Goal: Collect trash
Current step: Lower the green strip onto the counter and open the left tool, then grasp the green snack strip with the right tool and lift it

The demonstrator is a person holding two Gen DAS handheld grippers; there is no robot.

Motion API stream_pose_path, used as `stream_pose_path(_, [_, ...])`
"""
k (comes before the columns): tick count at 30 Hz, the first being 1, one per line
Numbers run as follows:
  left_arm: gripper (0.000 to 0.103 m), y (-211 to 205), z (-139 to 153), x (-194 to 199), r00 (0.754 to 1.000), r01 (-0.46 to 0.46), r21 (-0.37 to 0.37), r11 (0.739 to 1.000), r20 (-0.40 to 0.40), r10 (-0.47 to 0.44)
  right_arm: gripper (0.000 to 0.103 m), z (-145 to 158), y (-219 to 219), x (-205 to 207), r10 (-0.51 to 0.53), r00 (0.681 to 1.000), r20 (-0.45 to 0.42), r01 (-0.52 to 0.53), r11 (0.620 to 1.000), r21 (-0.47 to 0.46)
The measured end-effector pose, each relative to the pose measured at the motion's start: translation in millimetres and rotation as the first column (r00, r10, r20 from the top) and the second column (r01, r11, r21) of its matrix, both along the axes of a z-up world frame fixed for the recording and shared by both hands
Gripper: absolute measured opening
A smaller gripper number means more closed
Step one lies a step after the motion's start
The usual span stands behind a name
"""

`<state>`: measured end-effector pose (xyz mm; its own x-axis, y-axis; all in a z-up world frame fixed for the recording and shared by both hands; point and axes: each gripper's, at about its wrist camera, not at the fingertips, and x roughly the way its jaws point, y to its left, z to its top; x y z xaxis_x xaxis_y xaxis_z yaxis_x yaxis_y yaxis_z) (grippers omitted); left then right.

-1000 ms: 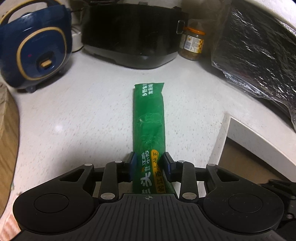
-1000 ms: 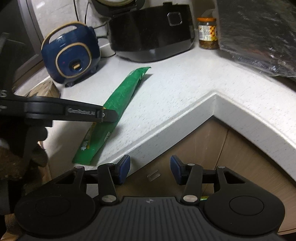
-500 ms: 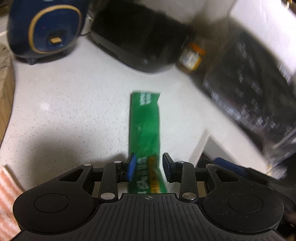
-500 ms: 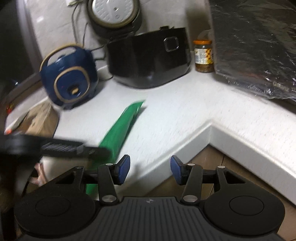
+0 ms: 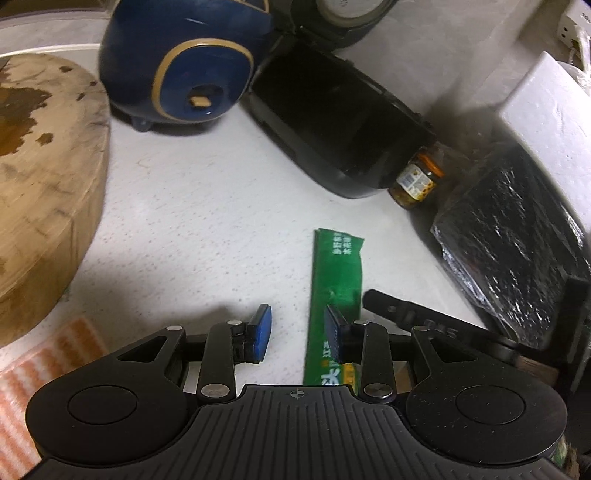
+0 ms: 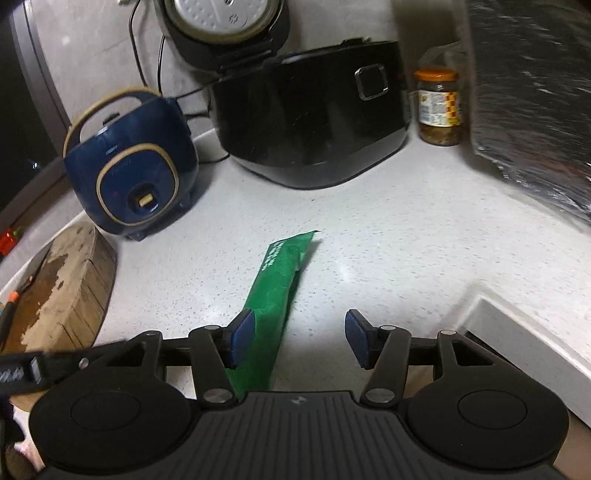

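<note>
White speckled countertop, appliances along its back edge. Left wrist view: left gripper (image 5: 297,334) jaws apart, empty; green wrapper (image 5: 337,273) lies flat beside its right pad, white print unreadable. Right wrist view: right gripper (image 6: 295,338) jaws just opening, wrapper against left pad, ungripped. Step: pickup; next, close on wrapper.

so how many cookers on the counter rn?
2. Blue cooker sits at the back left beside the wooden chopping block. Black cooker stands right of it with its lid open, next to the jar. More may sit out of frame.
</note>
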<state>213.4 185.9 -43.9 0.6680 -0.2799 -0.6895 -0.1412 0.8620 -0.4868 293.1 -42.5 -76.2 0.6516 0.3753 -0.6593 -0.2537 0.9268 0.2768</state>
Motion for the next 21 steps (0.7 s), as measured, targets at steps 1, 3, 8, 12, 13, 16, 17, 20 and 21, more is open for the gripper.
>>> stream_pose_path(1, [0.035,0.7,0.2,-0.5,1.0,-0.003,0.004,1.0,-0.002,0.003,0.054,-1.9,5.1,3.0,0.004,1.0,-0.009,-0.004,1.0,-0.019])
stream_pose_path(3, [0.035,2.0,0.5,-2.0,1.0,-0.006,0.015,1.0,-0.001,0.006,0.055,-7.5,17.0,9.2,0.024,0.999,-0.026,-0.025,0.997,-0.07])
stream_pose_path(8, [0.035,5.7,-1.4,-6.2,1.0,-0.014,0.027,1.0,-0.01,0.015,0.059,-17.2,34.9,10.4,0.084,0.996,-0.003,-0.083,0.989,-0.122])
stream_pose_path(12, [0.035,10.2,-1.7,-6.9,1.0,-0.016,0.023,1.0,0.002,0.016,0.057,-19.7,40.4,13.6,0.093,0.996,-0.006,-0.093,0.987,-0.13])
stream_pose_path(13, [0.035,11.5,-2.4,-6.7,1.0,-0.015,0.02,1.0,0.004,0.014,0.054,-19.9,41.2,14.4,0.1,0.995,-0.013,-0.101,0.987,-0.127])
stream_pose_path(16, [0.035,16.4,-6.3,-4.9,1.0,-0.013,0.009,1.0,0.003,0.013,0.027,-16.5,44.8,14.1,0.143,0.99,-0.02,-0.144,0.984,-0.1])
stream_pose_path(17, [0.035,18.9,-7.6,-4.7,1.0,-0.012,0.004,1.0,0.003,0.012,0.024,-13.6,48.1,11.4,0.144,0.99,-0.01,-0.144,0.983,-0.114])
stream_pose_path(20, [0.035,25.2,-10.4,-3.0,1.0,-0.003,-0.021,1.0,0.009,0.003,0.016,-9.2,53.4,5.6,0.148,0.989,0.0,-0.147,0.983,-0.108])
stream_pose_path(21, [0.035,27.2,-10.9,-1.9,1.0,0.002,-0.027,1.0,0.012,-0.001,0.013,-7.4,53.0,3.1,0.145,0.989,-0.009,-0.145,0.986,-0.081])
